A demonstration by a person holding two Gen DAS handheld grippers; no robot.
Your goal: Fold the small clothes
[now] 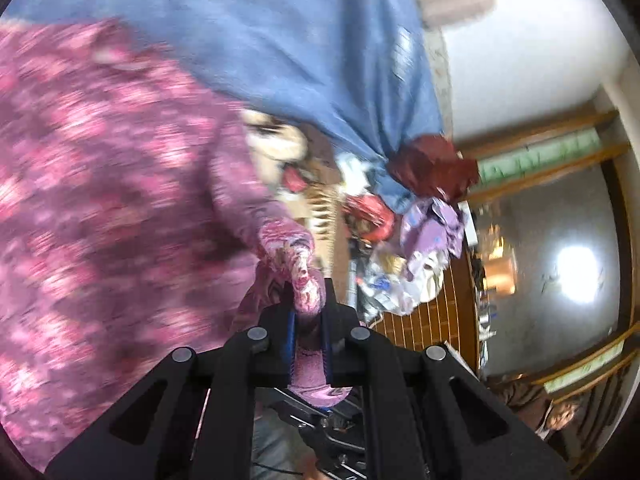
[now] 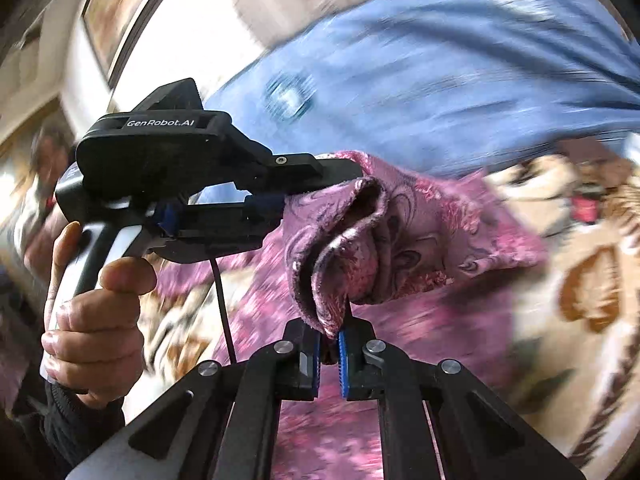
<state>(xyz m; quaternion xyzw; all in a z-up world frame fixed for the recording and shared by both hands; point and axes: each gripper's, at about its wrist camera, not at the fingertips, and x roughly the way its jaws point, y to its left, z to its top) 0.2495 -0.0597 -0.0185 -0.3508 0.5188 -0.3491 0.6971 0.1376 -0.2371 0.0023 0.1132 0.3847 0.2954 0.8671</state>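
Both clamped on pink floral garment (image 2: 420, 232): left gripper (image 1: 307, 312) pinching bunched edge, right gripper (image 2: 329, 340) nipping neighbouring fold. Held aloft over blue sheet (image 1: 280, 40), probably spreading for first fold. Heavy blur.

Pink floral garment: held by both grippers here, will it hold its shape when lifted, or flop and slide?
Probably floppy: the pink floral garment bunches and curls where the left gripper and right gripper pinch it. It likely won't slip, since thick folds are wedged between the pads. It looks light, draping freely.
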